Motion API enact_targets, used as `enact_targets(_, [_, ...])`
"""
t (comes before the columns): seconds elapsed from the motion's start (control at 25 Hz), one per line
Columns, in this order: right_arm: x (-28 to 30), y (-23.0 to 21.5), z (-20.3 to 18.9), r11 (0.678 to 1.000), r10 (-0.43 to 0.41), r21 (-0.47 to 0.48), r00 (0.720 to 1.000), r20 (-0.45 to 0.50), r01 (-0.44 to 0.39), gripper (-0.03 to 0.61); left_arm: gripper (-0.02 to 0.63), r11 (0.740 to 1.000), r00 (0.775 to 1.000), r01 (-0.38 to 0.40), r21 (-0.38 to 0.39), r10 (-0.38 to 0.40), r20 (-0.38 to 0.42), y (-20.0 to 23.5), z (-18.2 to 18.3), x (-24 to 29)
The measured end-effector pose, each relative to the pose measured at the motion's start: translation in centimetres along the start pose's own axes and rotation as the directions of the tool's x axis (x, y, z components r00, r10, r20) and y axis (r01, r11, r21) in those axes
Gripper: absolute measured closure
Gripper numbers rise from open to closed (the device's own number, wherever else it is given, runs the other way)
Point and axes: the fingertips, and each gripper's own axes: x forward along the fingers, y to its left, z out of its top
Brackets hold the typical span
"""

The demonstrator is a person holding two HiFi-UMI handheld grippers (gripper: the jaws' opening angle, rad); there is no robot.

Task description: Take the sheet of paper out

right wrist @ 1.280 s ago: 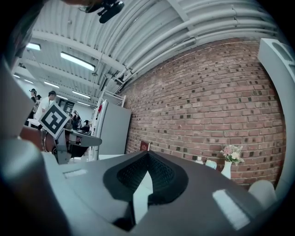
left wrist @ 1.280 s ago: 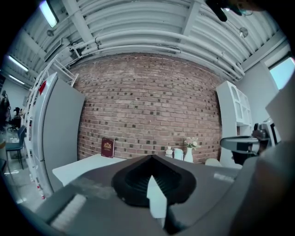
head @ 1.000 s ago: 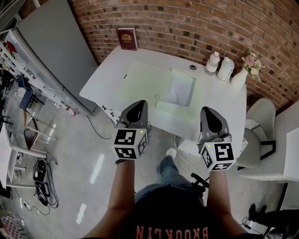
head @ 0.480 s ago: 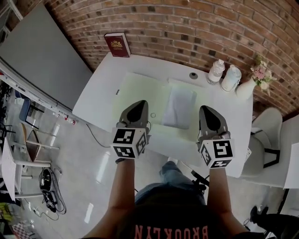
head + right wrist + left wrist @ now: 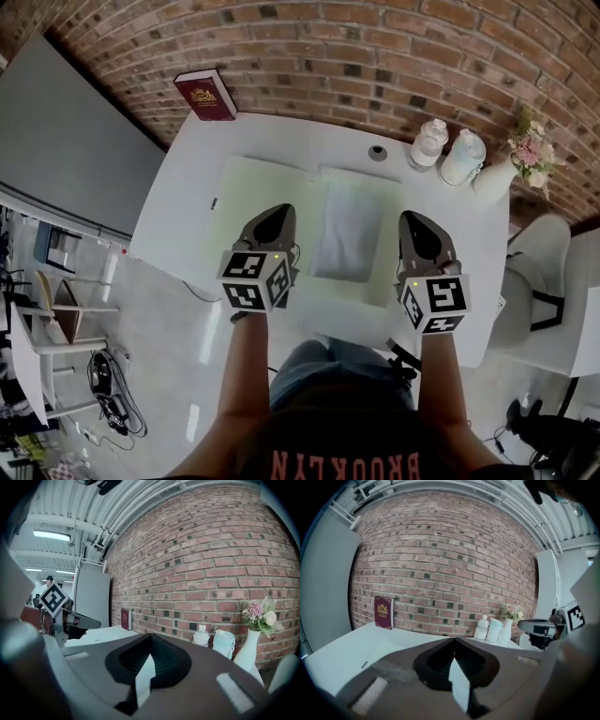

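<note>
A pale sheet of paper (image 5: 349, 234) lies flat on a light green mat (image 5: 246, 192) in the middle of the white table (image 5: 178, 202). My left gripper (image 5: 273, 212) hovers over the mat just left of the sheet. Its jaws meet at the tip with nothing between them, as the left gripper view (image 5: 453, 640) shows. My right gripper (image 5: 416, 219) hovers just right of the sheet, over the mat's right edge. It is shut and empty too, as seen in the right gripper view (image 5: 150, 635). Neither touches the sheet.
A dark red book (image 5: 204, 94) leans against the brick wall at the back left. Two white bottles (image 5: 429, 142) and a white vase with flowers (image 5: 497, 171) stand at the back right. A pale chair (image 5: 536, 281) is to the table's right.
Both grippers have come forward from over the floor at the table's near edge to above the mat, one on each side of the sheet. Both stayed shut.
</note>
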Motion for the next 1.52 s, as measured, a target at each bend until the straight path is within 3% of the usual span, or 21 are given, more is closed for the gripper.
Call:
enact_targets(0.08, [0.6,-0.7,-0.5,1.000,-0.007,0.009,1.000,-0.016,0.007,0.577,0.607,1.000,0.999,0.020,-0.007,-0.021,-0.028,-0.1,-0.5,1.1])
enact_targets(0.16, [1.0,-1.1,-1.2,1.000,-0.011,0.014,0.999,-0.034,0.011,0.577,0.502,0.999,0.997,0.045,-0.009,-0.045,-0.065,-0.5,-1.3,2.2])
enact_targets(0.44, [1.1,-1.7,-4.6,0.998,-0.042,0.036,0.993,-0.111,0.046,0.577,0.499,0.994,0.981,0.101,-0.033,-0.105,-0.165,-0.5,-5.2,4.2])
enact_targets(0.6, [0.9,-1.8,-6.3,0.996,-0.067,0.053,0.987,-0.145,0.075,0.577,0.499,0.987,0.956,0.154,-0.038,-0.159,-0.246,-0.5,-7.6,5.0])
enact_targets(0.84, [0.2,-1.8,-9.1,0.987,-0.107,0.094,0.972,-0.210,0.129,0.577,0.499,0.969,0.891,0.232,-0.087,-0.248,-0.380,-0.8,-11.4,6.0])
enact_targets(1.08, [0.5,-1.5,-11.0,0.982,-0.119,0.109,0.958,-0.262,0.152,0.577,0.499,0.947,0.779,0.276,-0.165,-0.320,-0.539,-1.3,-15.3,6.8])
enact_targets(1.2, [0.7,-1.7,-11.3,0.980,-0.122,0.112,0.944,-0.307,0.163,0.577,0.499,0.945,0.735,0.273,-0.182,-0.327,-0.594,-1.4,-16.5,7.9])
enact_targets(1.52, [1.5,-3.2,-11.4,0.975,-0.150,0.110,0.937,-0.316,0.193,0.577,0.486,0.953,0.662,0.251,-0.169,-0.297,-0.689,-1.8,-19.2,10.0])
